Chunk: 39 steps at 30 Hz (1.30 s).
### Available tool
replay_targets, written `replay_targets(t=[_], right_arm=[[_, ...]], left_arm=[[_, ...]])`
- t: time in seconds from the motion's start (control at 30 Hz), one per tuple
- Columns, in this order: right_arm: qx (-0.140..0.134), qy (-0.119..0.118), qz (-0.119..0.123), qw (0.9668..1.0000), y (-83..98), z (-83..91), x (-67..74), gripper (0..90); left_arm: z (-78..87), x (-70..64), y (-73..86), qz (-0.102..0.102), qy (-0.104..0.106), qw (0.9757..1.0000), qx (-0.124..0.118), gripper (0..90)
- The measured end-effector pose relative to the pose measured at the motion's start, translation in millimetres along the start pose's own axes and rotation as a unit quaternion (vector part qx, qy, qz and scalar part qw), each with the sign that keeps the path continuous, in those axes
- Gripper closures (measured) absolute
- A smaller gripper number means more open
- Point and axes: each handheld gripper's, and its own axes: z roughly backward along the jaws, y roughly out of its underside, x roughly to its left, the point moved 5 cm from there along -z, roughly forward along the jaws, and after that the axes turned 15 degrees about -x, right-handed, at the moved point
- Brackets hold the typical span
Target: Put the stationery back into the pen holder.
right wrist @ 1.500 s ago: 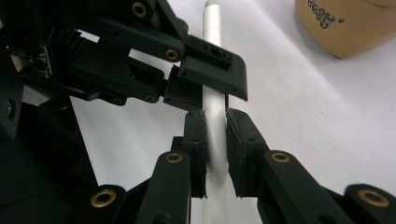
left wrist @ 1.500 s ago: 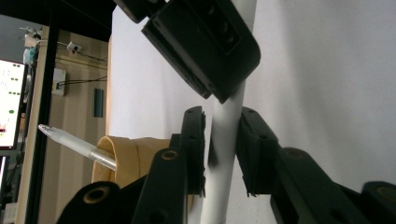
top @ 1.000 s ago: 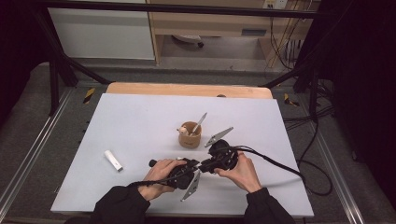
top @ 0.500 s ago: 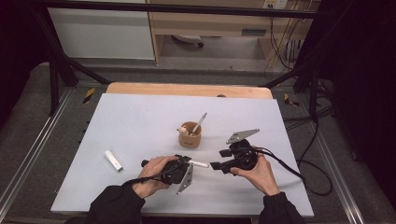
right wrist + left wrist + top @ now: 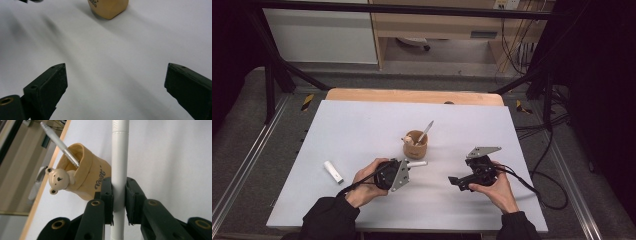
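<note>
My left hand (image 5: 368, 181) lies low on the white table (image 5: 362, 130), just in front of the tan bear cup (image 5: 415, 144), wrist turned so that my left gripper (image 5: 408, 164) points across toward the cup's near side. My right hand (image 5: 497, 187) rests farther off, to the cup's right and nearer me, with my right gripper (image 5: 454, 181) aimed back toward the left one.

A second ago both hands were pressed close together in front of the cup, the two tools meeting over the white pen. Since then my right hand has drawn away to the right and my left has slid a little to the left, so the grippers now stand well apart. The capped white piece (image 5: 333, 172) lying well left of the cup has stayed where it was.

My left gripper is clamped narrow on the white pen (image 5: 119, 170): in the left gripper view the pads (image 5: 107, 195) press its barrel from both sides, and the pen runs on past them beside the cup (image 5: 85, 176), whose bear head (image 5: 58, 180) faces out and which carries a silver pen (image 5: 60, 145). In the high view the pen's tip (image 5: 418, 163) sticks out just in front of the cup.

My right gripper (image 5: 115, 82) has just been opening and its jaws now stand wide with nothing between them, bare table beneath and the cup's base (image 5: 108, 7) ahead.
</note>
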Motion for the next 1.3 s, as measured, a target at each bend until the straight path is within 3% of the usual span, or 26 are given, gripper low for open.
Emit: replay_targets(t=[0.03,0.17,0.3,0.37,0.5,0.7,0.9,1.0,1.13,1.2,1.3], right_arm=[[0.0,0.003,0.001,1.0,1.4,0.4,-1.3,3.6],[-0.011,0.018,-0.006,0.9998,7.4,3.4,-8.2,2.0],[-0.017,0.024,-0.015,0.9995,13.8,7.2,-14.4,0.9],[-0.021,0.03,-0.021,0.9991,17.1,9.0,-17.0,0.7],[-0.021,0.044,-0.015,0.9987,22.8,11.2,-20.4,0.7],[-0.026,0.041,-0.011,0.9988,27.4,14.2,-22.0,0.7],[-0.034,0.033,-0.013,0.9988,31.1,18.6,-25.1,0.7],[-0.036,0.03,-0.016,0.9988,32.6,20.1,-26.6,0.8],[-0.028,0.031,-0.014,0.999,34.9,20.8,-28.1,0.8],[-0.027,0.031,-0.013,0.9991,36.1,20.4,-28.6,0.8],[-0.024,0.03,-0.013,0.9992,36.9,20.5,-29.0,0.8]], left_arm=[[1.2,2.1,-1.0,0.019,-0.002,0.9998,-0.005,77.9],[4.6,8.7,-4.6,0.06,-0.004,0.998,-0.015,77.9],[7.7,16.0,-10.4,0.105,-0.009,0.994,-0.029,77.9],[9.2,20.8,-14.7,0.129,-0.013,0.9907,-0.039,77.9],[11.3,31.5,-22.5,0.158,-0.028,0.9856,-0.052,77.9],[10.9,49.6,-32.9,0.208,-0.055,0.9739,-0.073,77.9],[5.2,62.1,-38.8,0.239,-0.069,0.9649,-0.083,77.9],[0.3,69.3,-42.4,0.266,-0.077,0.9565,-0.092,77.9],[-6.6,77.6,-47.3,0.276,-0.088,0.9521,-0.097,77.9],[-10.9,82.5,-50.8,0.287,-0.094,0.948,-0.101,77.9],[-16.6,87.9,-54.5,0.294,-0.098,0.9452,-0.102,77.9]])
